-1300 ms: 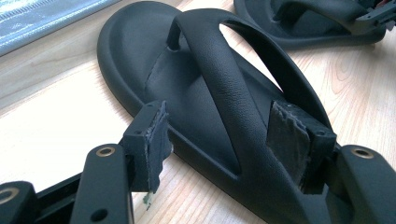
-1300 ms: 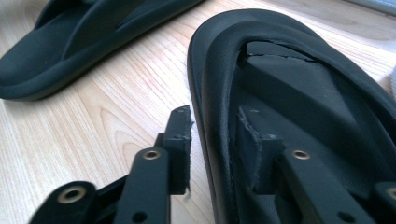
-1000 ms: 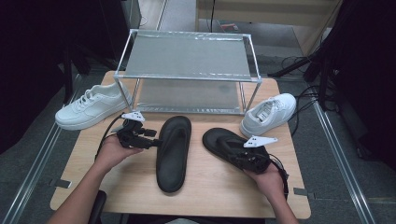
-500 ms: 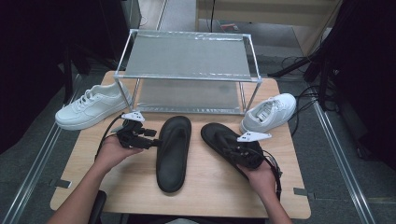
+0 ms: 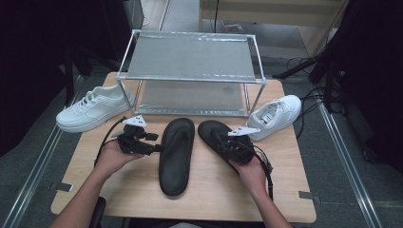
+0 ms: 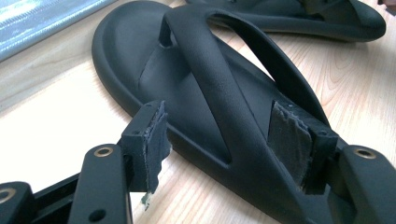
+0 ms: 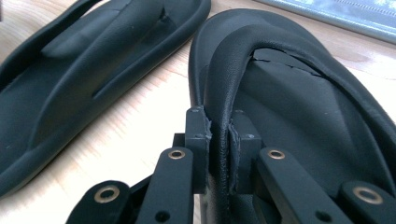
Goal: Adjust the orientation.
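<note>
On the table, right gripper (image 5: 234,142) jaws pinch sandal (image 5: 216,135) strap.

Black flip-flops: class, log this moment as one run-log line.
left tool: open, astride left flip-flop | right tool: shut on right flip-flop strap | rack: bare

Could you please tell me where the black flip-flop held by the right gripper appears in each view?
High view: the held flip-flop lies right of centre, before the rack.
Left gripper view: along the top edge, right.
Right gripper view: centre-right, its strap pinched between the jaws.
Shared landmark: the other flip-flop, lying beside it.
</note>
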Demonstrator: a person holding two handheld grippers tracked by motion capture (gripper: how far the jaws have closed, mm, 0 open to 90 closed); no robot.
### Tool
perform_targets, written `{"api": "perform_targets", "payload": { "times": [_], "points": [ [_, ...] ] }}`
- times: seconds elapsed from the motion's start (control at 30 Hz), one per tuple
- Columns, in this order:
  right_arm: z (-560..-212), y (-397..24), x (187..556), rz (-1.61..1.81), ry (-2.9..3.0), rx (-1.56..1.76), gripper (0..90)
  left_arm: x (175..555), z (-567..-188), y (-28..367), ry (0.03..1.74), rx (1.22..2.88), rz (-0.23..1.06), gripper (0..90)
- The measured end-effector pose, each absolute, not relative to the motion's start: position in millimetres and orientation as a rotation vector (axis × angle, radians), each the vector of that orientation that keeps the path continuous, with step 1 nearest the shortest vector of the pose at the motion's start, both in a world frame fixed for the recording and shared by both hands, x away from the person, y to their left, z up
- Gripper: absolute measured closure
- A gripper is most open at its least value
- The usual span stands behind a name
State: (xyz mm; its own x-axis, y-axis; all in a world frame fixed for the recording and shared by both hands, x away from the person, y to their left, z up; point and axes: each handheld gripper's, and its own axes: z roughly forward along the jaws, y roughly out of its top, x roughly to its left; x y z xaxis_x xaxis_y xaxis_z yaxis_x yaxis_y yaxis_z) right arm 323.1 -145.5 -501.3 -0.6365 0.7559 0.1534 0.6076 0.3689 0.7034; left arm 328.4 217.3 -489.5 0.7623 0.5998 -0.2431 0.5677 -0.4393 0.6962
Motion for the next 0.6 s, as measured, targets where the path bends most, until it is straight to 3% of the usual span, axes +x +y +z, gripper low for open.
{"api": "perform_targets", "payload": {
  "times": [0.6],
  "points": [
    [-506,-130,334,1.087,2.448,1.241,80.7,314,-492,225,0.892,2.144,0.072,38.0]
  ]
}}
